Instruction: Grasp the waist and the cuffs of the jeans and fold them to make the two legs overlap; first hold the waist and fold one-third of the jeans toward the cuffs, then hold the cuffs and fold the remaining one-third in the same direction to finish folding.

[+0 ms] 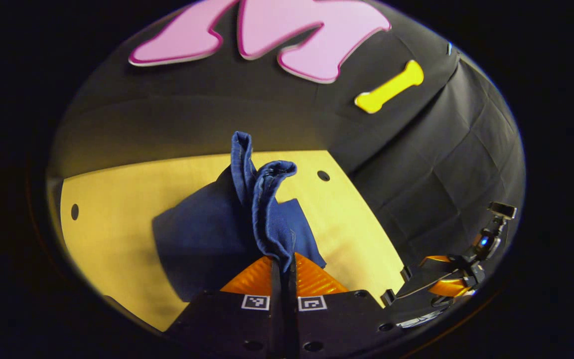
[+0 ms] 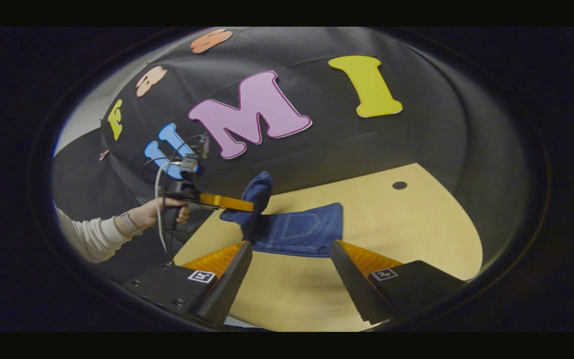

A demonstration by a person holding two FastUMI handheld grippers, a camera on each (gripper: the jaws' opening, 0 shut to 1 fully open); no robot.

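The left tool (image 1: 283, 264) is clenching a raised end of the jeans (image 2: 299, 230) – which end is unclear – above the partly folded bundle on the worktop (image 2: 416, 224); the right tool (image 2: 291, 269) is hovering released – final fold seemingly unfinished.

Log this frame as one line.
left gripper: shut on jeans, end lifted | right gripper: open, empty | jeans: partly folded on table

The table (image 1: 117, 199) is bright and yellow in the left gripper view, and paler in the right gripper view. The jeans (image 1: 207, 234) drop a dark shadow on the table just beside them. Straight lines bend near the round edges. The far wall looks dim. Nothing looks blurry.
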